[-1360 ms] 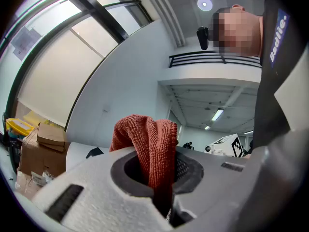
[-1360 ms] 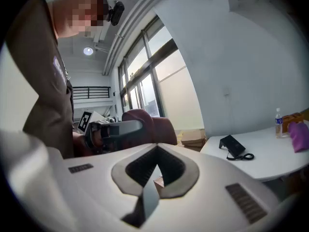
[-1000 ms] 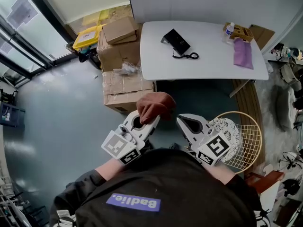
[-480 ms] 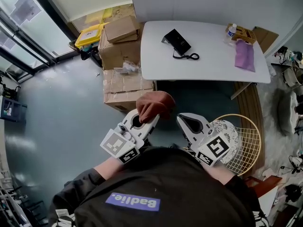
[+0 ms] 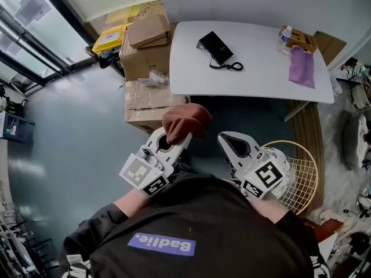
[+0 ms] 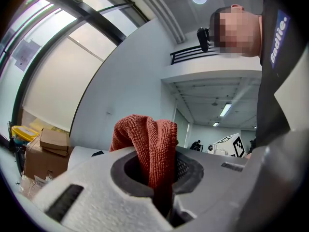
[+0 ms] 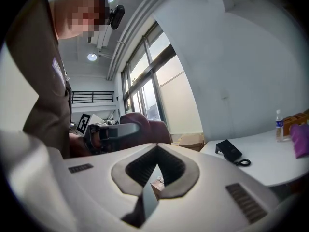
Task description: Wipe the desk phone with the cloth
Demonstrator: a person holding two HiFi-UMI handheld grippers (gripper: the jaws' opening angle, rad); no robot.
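Observation:
The black desk phone (image 5: 215, 46) with its coiled cord (image 5: 232, 66) lies on the white table (image 5: 255, 77), far ahead of both grippers. My left gripper (image 5: 175, 135) is shut on a rust-red cloth (image 5: 186, 120), which bunches over its tip. In the left gripper view the cloth (image 6: 147, 146) hangs down between the jaws of the left gripper (image 6: 157, 178). Beside it, my right gripper (image 5: 231, 143) is shut with nothing in it. The right gripper view looks over the right gripper (image 7: 149, 182) to the phone (image 7: 228, 150) on the table (image 7: 270, 166).
A purple cloth (image 5: 302, 65), a water bottle (image 5: 284, 35) and a wooden box (image 5: 297, 39) sit at the table's right end. Stacked cardboard boxes (image 5: 145, 51) and a yellow bin (image 5: 107, 39) stand left of the table. A wire basket (image 5: 300, 175) is on the floor at my right.
Both grippers and the cloth have edged slightly forward towards the table. The hold on the cloth is the same.

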